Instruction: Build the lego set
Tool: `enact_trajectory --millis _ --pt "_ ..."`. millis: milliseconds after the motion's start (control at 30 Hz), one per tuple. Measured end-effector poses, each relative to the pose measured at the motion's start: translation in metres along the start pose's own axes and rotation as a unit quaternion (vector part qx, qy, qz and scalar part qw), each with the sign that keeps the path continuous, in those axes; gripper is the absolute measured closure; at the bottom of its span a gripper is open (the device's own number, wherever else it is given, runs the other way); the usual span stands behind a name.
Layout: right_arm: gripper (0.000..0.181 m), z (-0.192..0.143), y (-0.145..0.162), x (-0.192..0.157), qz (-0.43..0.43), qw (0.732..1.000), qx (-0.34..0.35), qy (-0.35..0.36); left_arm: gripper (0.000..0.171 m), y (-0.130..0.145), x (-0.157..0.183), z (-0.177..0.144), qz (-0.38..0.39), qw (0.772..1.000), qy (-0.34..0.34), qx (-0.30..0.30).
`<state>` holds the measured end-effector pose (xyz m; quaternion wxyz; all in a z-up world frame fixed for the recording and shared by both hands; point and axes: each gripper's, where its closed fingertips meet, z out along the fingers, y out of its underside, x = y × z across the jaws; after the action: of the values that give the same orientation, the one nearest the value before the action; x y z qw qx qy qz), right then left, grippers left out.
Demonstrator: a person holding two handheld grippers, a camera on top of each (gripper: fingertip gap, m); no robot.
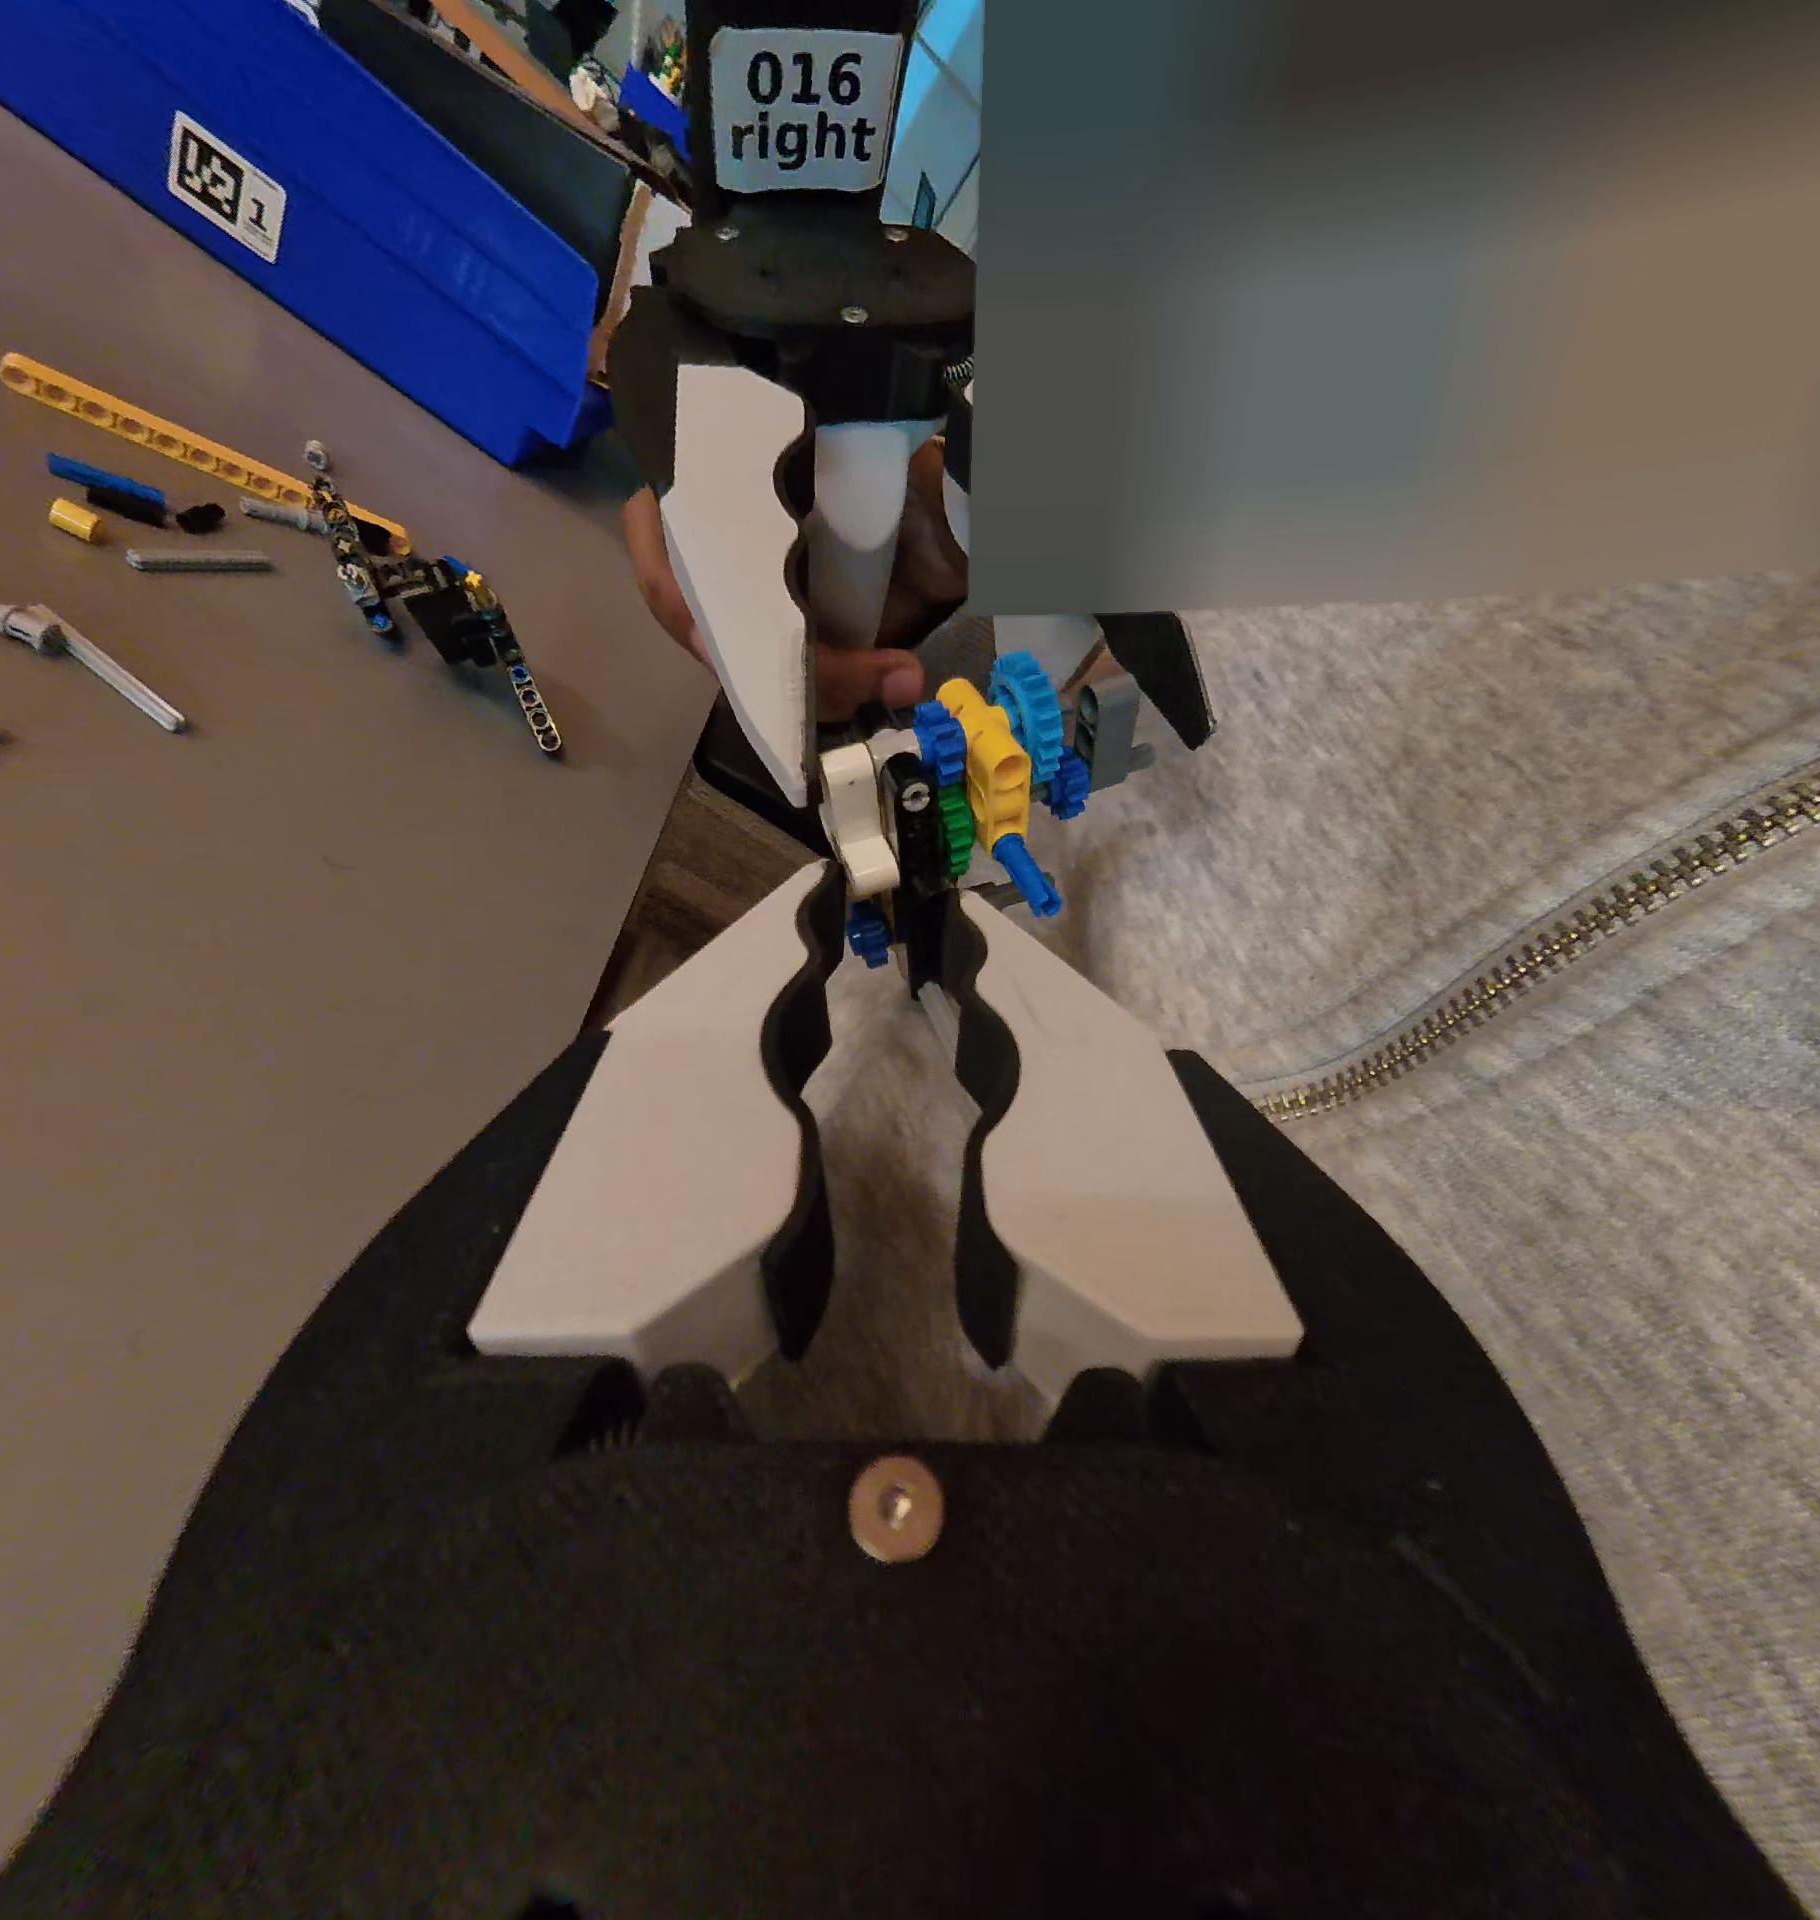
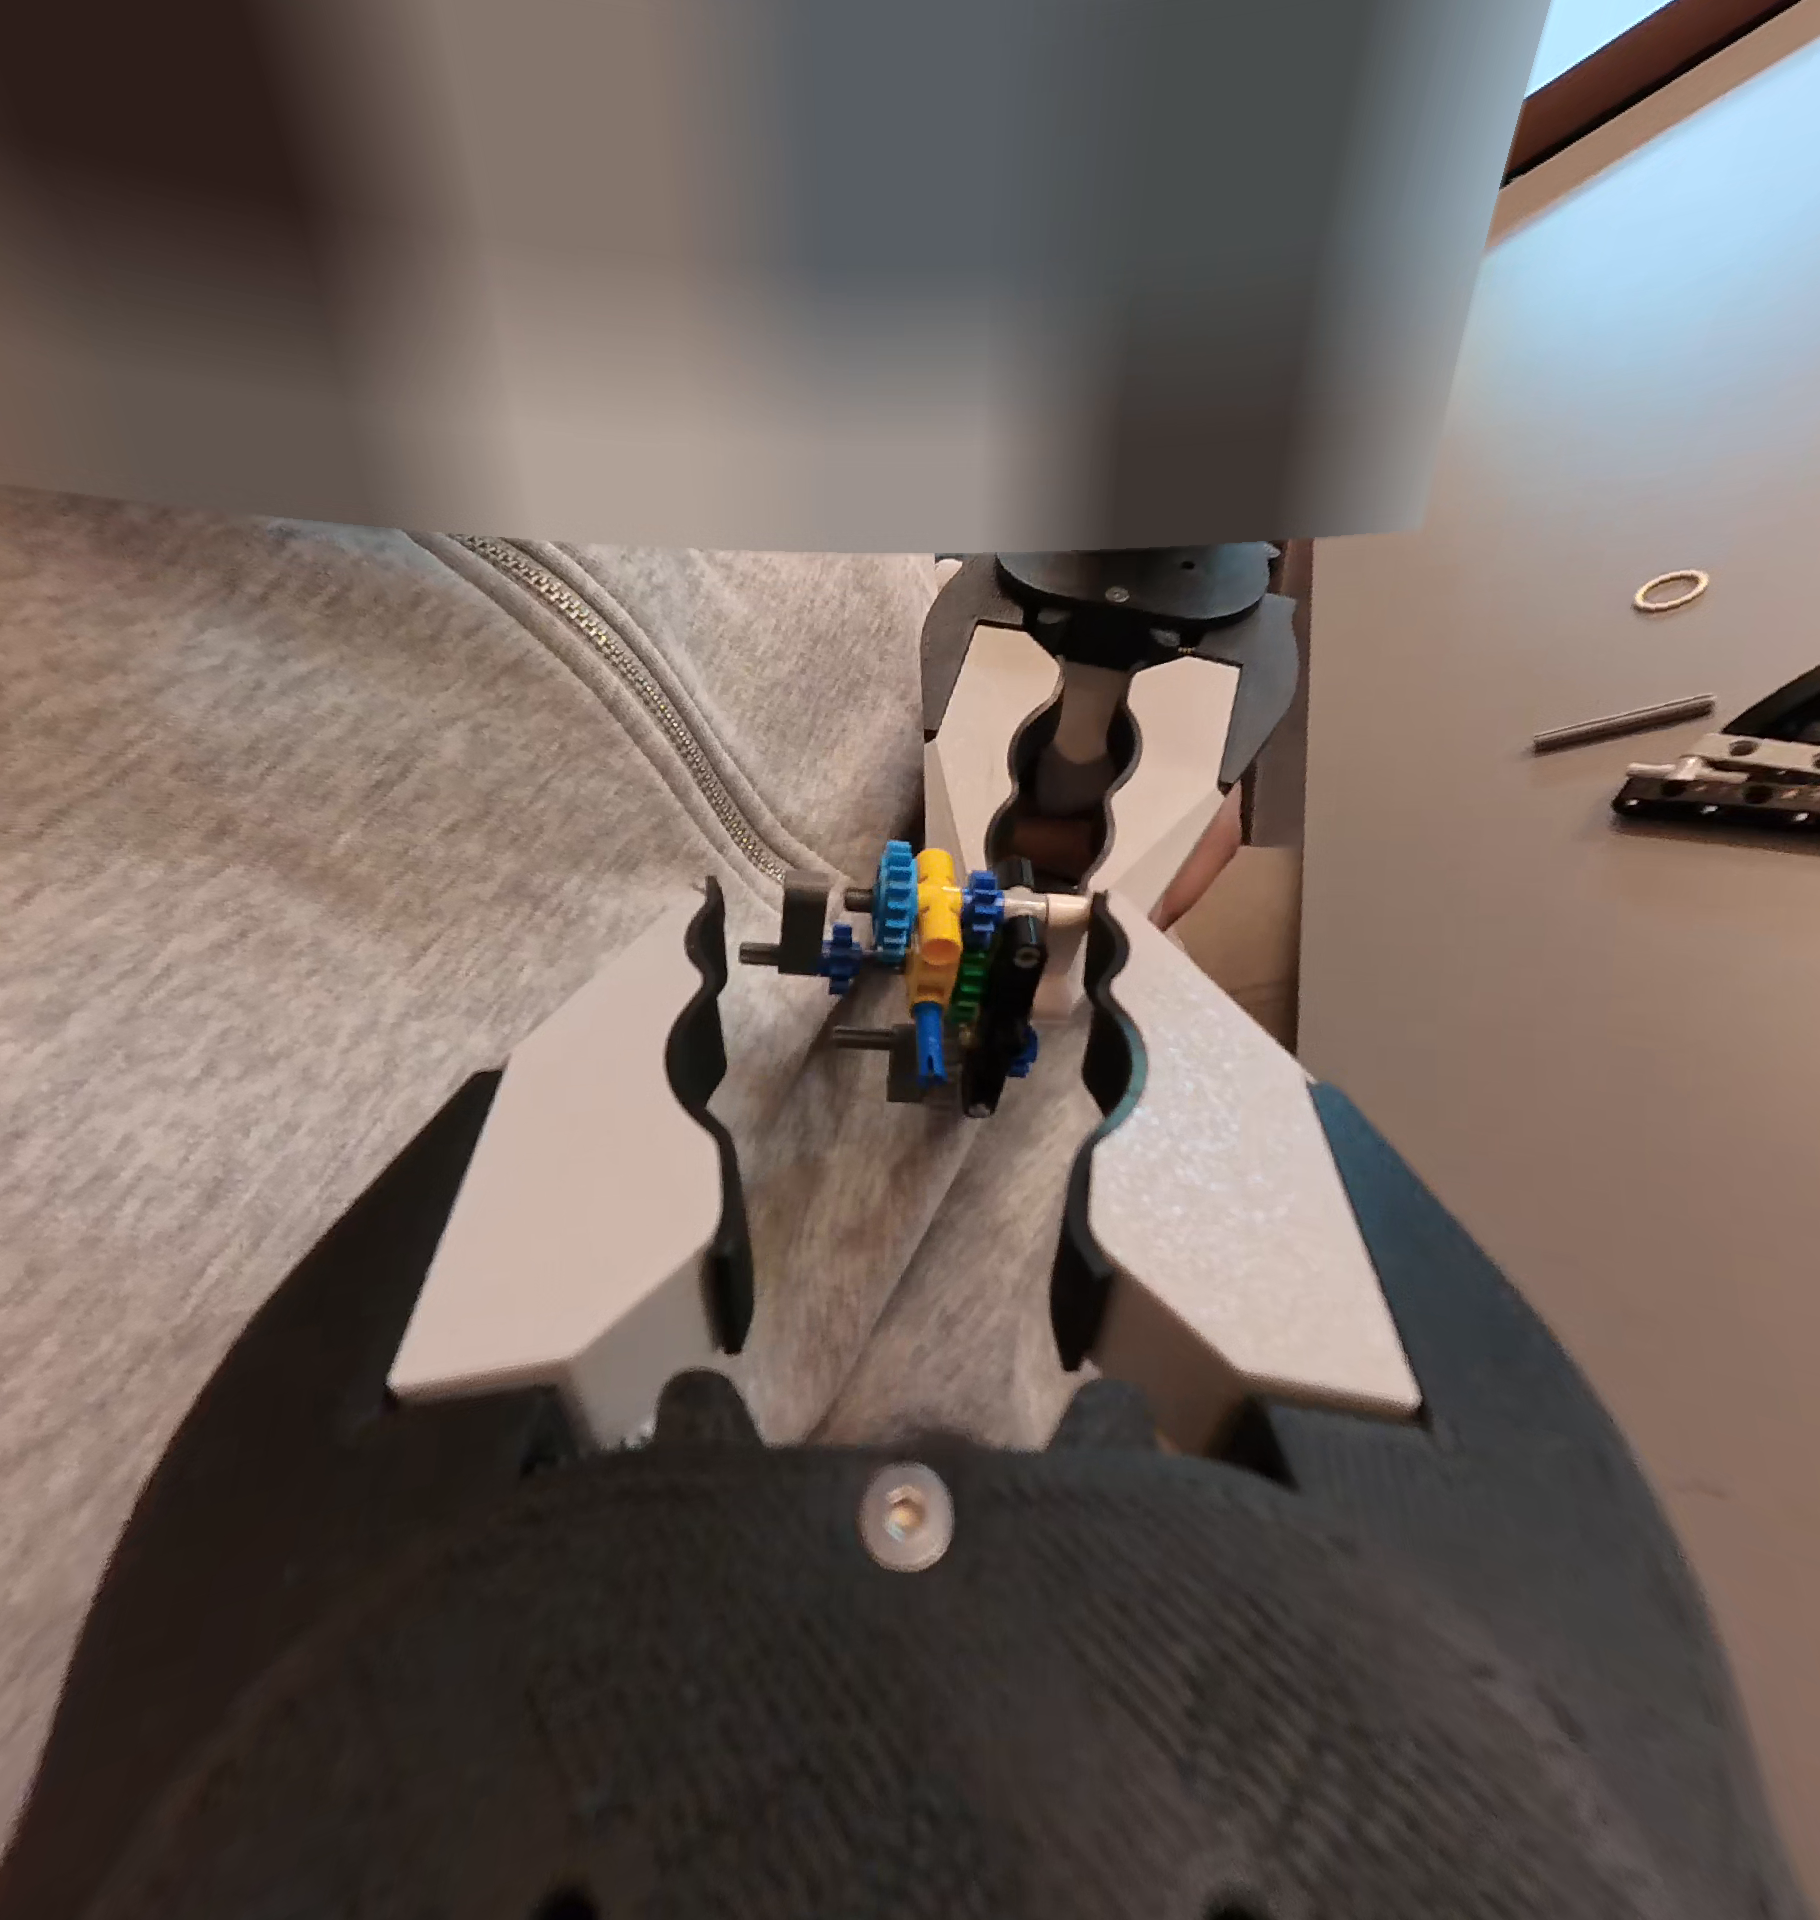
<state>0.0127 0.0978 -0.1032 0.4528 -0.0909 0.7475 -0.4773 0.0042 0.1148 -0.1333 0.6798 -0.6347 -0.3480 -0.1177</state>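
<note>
A small gear assembly (image 1: 989, 769) is held in the air in front of a person's grey zip hoodie. It has blue and green gears, a yellow connector, a black beam, a white piece and grey end pieces. My left gripper (image 1: 901, 904) is shut on the black beam at its lower end. My right gripper (image 2: 906, 909) is open wide, with the assembly (image 2: 932, 935) between its fingers. One of its fingertips (image 2: 1098, 920) sits next to the white piece; the other is apart from the grey end piece. The left gripper also shows in the right wrist view (image 2: 1041, 883).
On the grey table (image 1: 262, 935) lie a long yellow beam (image 1: 199, 447), a black sub-assembly (image 1: 449, 603), a grey axle part (image 1: 106, 665) and small pins. A blue bin (image 1: 366, 239) stands behind. On the other side lie a black beam (image 2: 1747, 790), an axle (image 2: 1623, 722) and a ring (image 2: 1672, 590).
</note>
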Motion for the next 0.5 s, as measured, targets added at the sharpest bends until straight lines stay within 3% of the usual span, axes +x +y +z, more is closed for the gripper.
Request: enact_trajectory --millis 500 --pt "0.127 -0.0016 0.0055 0.0027 -0.008 1.0 -0.012 0.004 0.157 0.0035 0.0021 0.0032 0.007 1.0 -0.002 -0.016"
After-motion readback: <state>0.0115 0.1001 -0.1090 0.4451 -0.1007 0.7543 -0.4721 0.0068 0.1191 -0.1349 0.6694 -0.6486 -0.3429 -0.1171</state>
